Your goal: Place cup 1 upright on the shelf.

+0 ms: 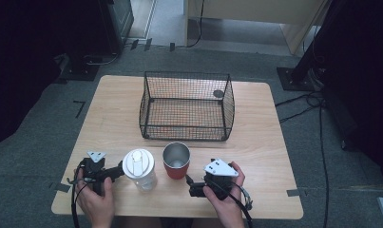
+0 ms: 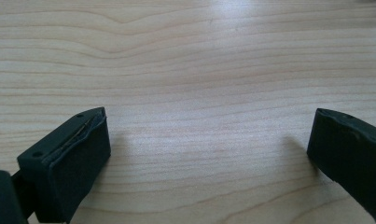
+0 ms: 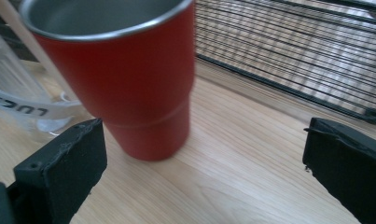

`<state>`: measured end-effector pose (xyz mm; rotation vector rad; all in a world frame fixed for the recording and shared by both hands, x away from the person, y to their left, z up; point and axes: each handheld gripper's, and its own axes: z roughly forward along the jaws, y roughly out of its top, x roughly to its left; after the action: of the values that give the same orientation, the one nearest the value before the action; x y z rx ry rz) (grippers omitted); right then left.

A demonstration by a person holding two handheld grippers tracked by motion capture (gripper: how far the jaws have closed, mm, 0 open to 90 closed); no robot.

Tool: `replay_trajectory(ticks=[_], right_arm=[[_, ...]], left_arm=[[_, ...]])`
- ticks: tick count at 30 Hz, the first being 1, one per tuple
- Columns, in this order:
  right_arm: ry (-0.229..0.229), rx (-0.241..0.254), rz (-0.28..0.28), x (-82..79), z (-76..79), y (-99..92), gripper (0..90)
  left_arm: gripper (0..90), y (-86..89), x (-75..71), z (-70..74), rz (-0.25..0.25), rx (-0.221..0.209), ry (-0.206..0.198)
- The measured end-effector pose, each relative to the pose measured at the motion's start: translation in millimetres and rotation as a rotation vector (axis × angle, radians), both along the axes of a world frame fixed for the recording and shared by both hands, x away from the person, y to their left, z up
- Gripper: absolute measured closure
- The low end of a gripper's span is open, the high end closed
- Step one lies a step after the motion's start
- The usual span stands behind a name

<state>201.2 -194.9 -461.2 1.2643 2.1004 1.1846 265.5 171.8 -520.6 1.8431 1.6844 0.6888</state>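
High view first: a red cup (image 1: 176, 161) with a steel lining stands upright near the front of the wooden table (image 1: 113, 114), just beside a clear bottle (image 1: 140, 169) with a white lid, and a black wire basket (image 1: 186, 105) sits behind them, a little apart. The left gripper (image 1: 117, 172) rests low at the bottle's left, close to or touching it, while the right gripper (image 1: 192, 185) hangs just right of the cup, aimed at it. Left gripper view: its jaws stand wide apart over bare wood, nothing between them. Right gripper view: the jaws are likewise spread and empty, with the cup ahead and off to the left jaw's side rather than centred, the bottle behind it and the basket's mesh beyond. The step looks like a reach for the cup, probably bound for the basket. To do it well, swing the right gripper until the cup sits midway between the jaws, advance level, and close around the lower body without nudging the bottle.
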Motion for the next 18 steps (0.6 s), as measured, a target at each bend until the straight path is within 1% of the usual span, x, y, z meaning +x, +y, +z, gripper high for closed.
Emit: replay_trajectory(ticks=[1,2,4,5,8,15,16,18], right_arm=[[0.000,0.000,0.000,0.0,0.0,0.0,0.0],[0.000,0.004,0.013,0.9,-0.6,5.5,0.0],[0.003,0.007,0.019,1.1,-0.8,8.2,0.0],[0.003,0.011,0.029,1.8,-1.3,13.4,0.0],[0.002,0.021,0.042,3.0,-1.4,20.3,0.0],[-0.023,0.037,0.067,6.4,0.3,33.5,0.4],[-0.031,0.040,0.072,7.9,0.6,37.9,3.3],[-0.050,0.032,0.051,8.3,0.4,41.4,8.7]], left_arm=[[0.1,0.0,0.0,0.0,0.000,0.000,0.000],[0.1,0.0,0.0,0.0,0.000,0.000,0.000],[0.1,0.0,0.0,0.0,0.000,0.000,0.000],[0.1,0.0,0.0,0.0,0.000,0.000,0.000],[0.1,0.0,0.0,0.0,0.000,0.000,0.000],[0.1,0.0,0.0,0.0,0.000,0.000,0.000],[0.1,0.0,0.0,0.0,0.000,0.000,0.000],[0.1,0.0,0.0,0.0,0.000,0.000,0.000]])
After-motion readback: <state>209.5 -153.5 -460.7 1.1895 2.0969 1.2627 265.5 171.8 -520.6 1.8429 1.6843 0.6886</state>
